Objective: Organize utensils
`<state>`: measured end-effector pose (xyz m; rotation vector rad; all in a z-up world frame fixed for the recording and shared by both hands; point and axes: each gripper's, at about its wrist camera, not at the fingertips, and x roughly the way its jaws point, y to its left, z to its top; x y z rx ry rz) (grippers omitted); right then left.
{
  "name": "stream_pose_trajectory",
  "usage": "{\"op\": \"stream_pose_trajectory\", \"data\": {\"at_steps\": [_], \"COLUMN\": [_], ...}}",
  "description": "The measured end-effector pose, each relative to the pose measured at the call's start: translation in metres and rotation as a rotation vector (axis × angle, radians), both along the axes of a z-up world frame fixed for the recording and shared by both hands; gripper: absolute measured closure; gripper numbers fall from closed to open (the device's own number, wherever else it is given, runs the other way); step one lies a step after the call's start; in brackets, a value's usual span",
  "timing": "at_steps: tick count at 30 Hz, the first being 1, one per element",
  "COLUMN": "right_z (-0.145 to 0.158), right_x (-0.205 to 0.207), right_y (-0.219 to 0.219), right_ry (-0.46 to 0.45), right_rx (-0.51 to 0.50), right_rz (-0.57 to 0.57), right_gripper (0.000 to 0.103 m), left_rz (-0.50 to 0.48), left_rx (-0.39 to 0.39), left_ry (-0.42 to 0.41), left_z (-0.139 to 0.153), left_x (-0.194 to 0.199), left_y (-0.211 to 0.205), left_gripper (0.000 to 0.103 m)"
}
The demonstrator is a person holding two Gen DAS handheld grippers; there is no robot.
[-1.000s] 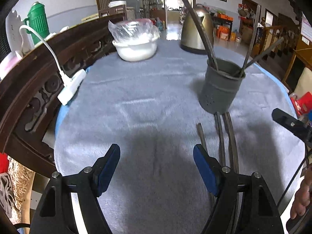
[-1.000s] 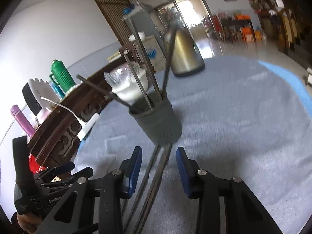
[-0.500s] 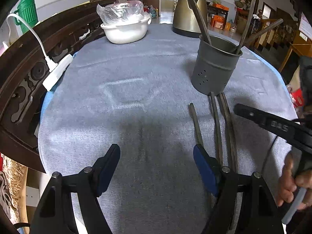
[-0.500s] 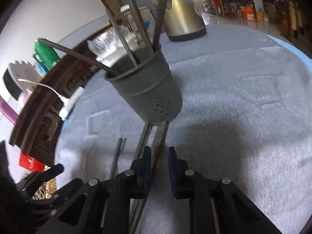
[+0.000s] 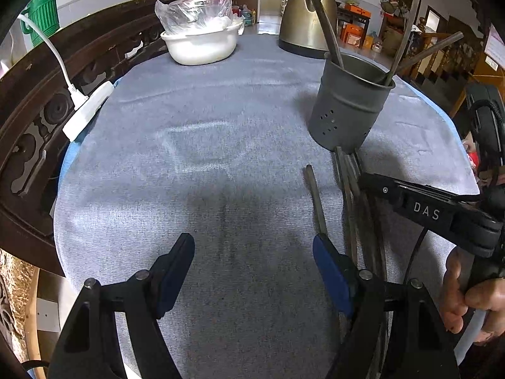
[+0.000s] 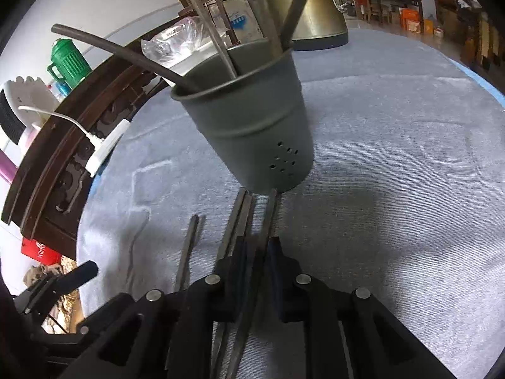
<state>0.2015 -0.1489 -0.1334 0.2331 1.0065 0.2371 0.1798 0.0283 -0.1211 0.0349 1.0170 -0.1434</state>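
Note:
A grey perforated utensil holder (image 5: pixel 347 110) (image 6: pixel 252 120) stands on the blue-grey tablecloth (image 5: pixel 205 158) with several dark utensils upright in it. More dark utensils (image 5: pixel 347 189) lie on the cloth in front of it, one (image 5: pixel 315 199) (image 6: pixel 189 243) a little apart to the left. My right gripper (image 6: pixel 258 246) (image 5: pixel 367 180) is down over them, shut on the handle of the rightmost lying utensil (image 6: pixel 270 214). My left gripper (image 5: pixel 252 241) hovers open over bare cloth, left of the lying utensils, with nothing between its fingers.
A white bowl (image 5: pixel 202 47) holding a plastic bag and a brass-coloured kettle (image 5: pixel 303 22) stand at the far edge. A white power strip (image 5: pixel 88 110) lies by the dark carved wooden rail (image 5: pixel 31 110) on the left. A person's hand (image 5: pixel 473 300) grips the right gripper's handle.
My right gripper came down and forward over the lying utensils, and its jaws closed on one handle. My left gripper stayed open and tilted slightly downward.

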Motion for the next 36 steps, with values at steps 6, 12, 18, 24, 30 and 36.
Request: {"op": "stream_pose_trajectory", "data": {"at_steps": [6, 12, 18, 24, 30, 36], "right_z": [0.001, -0.003, -0.008, -0.005, -0.006, -0.007], "right_x": [0.002, 0.012, 0.016, 0.011, 0.019, 0.034], "right_y": [-0.020, -0.017, -0.019, -0.034, -0.044, -0.045], "right_ry": [0.031, 0.082, 0.088, 0.092, 0.148, 0.198], "right_rx": [0.034, 0.055, 0.075, 0.041, 0.050, 0.058], "right_rz": [-0.049, -0.069, -0.084, -0.117, -0.125, -0.129], "right_gripper": [0.089, 0.088, 0.093, 0.094, 0.093, 0.092], "left_rz": [-0.002, -0.023, -0.019, -0.063, -0.096, -0.106], "left_rx": [-0.016, -0.045, -0.094, -0.146, -0.160, -0.165], "left_ry": [0.001, 0.025, 0.054, 0.079, 0.148, 0.182], "left_z": [0.001, -0.001, -0.002, -0.003, -0.015, -0.021], "left_x": [0.004, 0.020, 0.031, 0.045, 0.064, 0.082], "left_y": [0.001, -0.004, -0.006, -0.016, -0.026, -0.033], "left_gripper": [0.025, 0.025, 0.025, 0.031, 0.050, 0.058]}}
